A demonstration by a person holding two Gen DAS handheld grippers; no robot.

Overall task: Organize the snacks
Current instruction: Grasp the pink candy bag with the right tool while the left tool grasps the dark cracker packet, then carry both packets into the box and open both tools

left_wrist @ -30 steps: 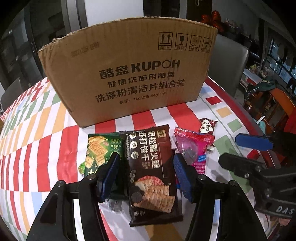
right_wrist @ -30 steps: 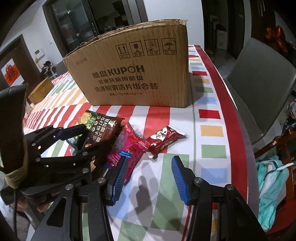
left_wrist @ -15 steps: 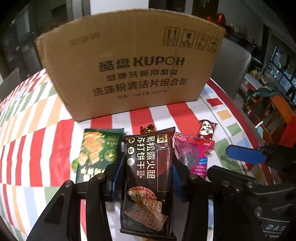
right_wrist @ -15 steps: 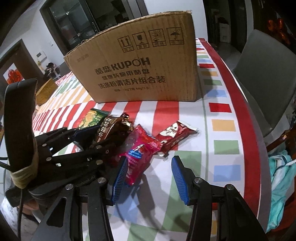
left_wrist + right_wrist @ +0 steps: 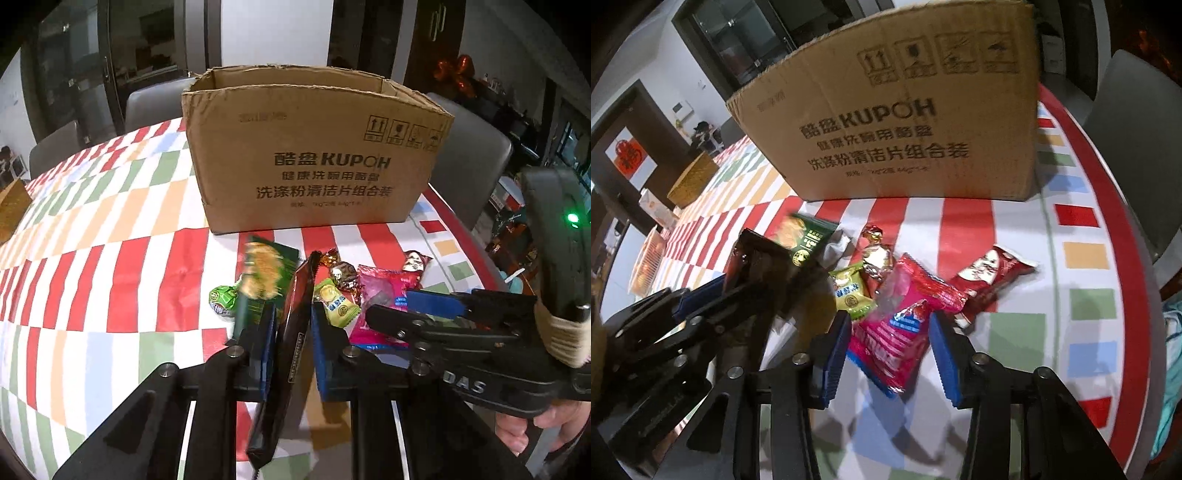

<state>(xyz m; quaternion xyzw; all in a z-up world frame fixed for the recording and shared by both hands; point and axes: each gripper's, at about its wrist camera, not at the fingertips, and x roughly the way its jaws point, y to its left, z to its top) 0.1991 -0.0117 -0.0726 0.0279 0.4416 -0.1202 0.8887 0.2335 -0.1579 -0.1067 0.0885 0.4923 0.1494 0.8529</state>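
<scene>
Left gripper (image 5: 291, 343) is closing on the dark cracker packet (image 5: 288, 354), lifted edge-on before the cardboard box (image 5: 317, 162). Right gripper (image 5: 888, 354) is closing around the pink packet (image 5: 897, 332) (pads not yet touching), which lies in front of the box. Only the left view shows the box's open top and a round green candy (image 5: 222, 301). One green cracker packet (image 5: 805, 236), one red bar (image 5: 990, 273) and two more small candies lie before it.

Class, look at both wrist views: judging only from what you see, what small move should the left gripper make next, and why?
Probably lift and carry the dark cracker packet toward the open cardboard box. The left gripper is closing on the packet, which stands on edge between its pads, and the box lies straight ahead. The right gripper straddles the pink packet, not yet gripping.
</scene>
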